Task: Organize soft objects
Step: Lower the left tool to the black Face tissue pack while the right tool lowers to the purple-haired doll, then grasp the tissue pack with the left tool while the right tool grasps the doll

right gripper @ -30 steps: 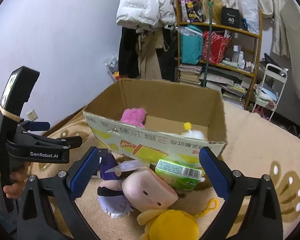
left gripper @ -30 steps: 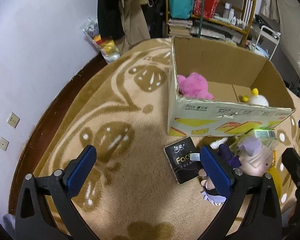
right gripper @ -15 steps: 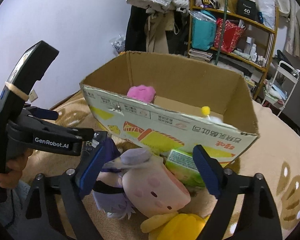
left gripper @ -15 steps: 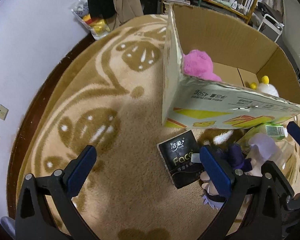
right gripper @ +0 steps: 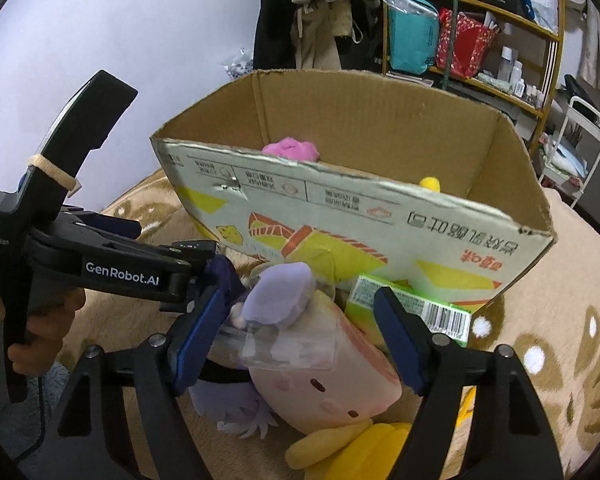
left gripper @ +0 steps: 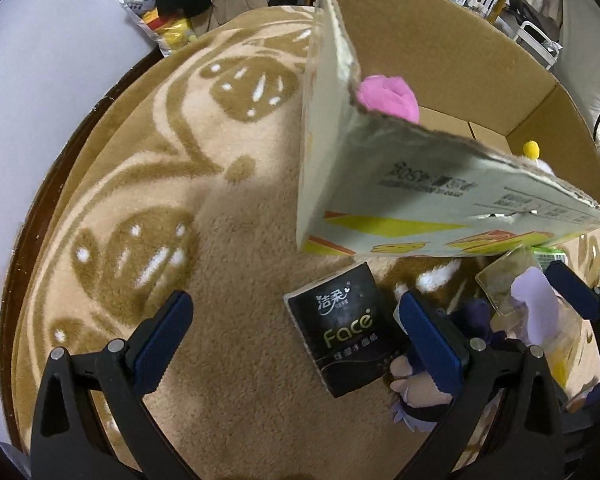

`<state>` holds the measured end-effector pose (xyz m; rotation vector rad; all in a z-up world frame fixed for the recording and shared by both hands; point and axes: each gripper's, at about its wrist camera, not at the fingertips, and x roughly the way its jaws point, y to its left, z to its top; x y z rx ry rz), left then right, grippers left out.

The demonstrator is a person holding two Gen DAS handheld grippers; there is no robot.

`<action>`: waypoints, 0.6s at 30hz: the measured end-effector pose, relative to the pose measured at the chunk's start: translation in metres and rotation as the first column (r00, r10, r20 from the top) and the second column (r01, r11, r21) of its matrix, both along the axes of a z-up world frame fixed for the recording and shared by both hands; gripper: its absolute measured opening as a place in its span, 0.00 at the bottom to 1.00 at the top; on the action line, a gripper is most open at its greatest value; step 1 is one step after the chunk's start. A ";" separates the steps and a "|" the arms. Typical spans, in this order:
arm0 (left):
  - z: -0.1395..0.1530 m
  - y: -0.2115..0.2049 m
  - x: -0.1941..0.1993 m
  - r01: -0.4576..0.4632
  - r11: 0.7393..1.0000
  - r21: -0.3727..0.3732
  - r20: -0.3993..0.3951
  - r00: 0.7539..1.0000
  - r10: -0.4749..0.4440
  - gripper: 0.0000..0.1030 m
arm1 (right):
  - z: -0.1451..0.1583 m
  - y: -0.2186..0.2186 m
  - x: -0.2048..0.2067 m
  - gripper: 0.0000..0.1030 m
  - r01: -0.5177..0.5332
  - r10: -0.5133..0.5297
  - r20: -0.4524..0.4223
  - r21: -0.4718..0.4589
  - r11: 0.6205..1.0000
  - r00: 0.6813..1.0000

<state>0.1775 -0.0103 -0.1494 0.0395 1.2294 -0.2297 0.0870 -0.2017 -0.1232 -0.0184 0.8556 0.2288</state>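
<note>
An open cardboard box stands on the carpet with a pink plush and a white plush with a yellow pompom inside. In front of it lie a black tissue pack, a purple-haired doll, a pink block plush, a green tissue pack and a yellow plush. My left gripper is open above the black pack. My right gripper is open around the pink block plush.
A beige patterned carpet covers the floor, with a white wall at the left. Shelves with bags and bottles and hanging coats stand behind the box. A snack bag lies by the wall.
Both grippers have moved forward and down toward the pile in front of the box. The right gripper now straddles the pink block plush. Both stay open.
</note>
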 end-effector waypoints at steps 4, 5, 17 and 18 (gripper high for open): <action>-0.011 -0.002 0.006 0.010 1.000 -0.019 -0.044 0.999 -0.011 0.99 | 0.000 0.002 0.002 0.78 -0.002 0.002 -0.001 -0.010 1.000 1.000; -0.013 -0.003 0.007 0.016 1.000 -0.021 -0.055 0.998 -0.017 0.99 | 0.000 0.002 0.002 0.78 -0.003 0.003 -0.002 -0.013 1.000 1.000; -0.026 -0.019 0.009 0.032 0.999 0.044 -0.064 0.997 -0.030 0.90 | 0.000 0.007 0.001 0.64 -0.016 0.016 -0.001 -0.035 0.999 1.000; -0.026 -0.021 0.007 0.035 0.998 0.046 -0.060 0.998 -0.032 0.88 | 0.000 0.008 0.001 0.63 -0.018 0.018 -0.002 -0.039 0.999 1.000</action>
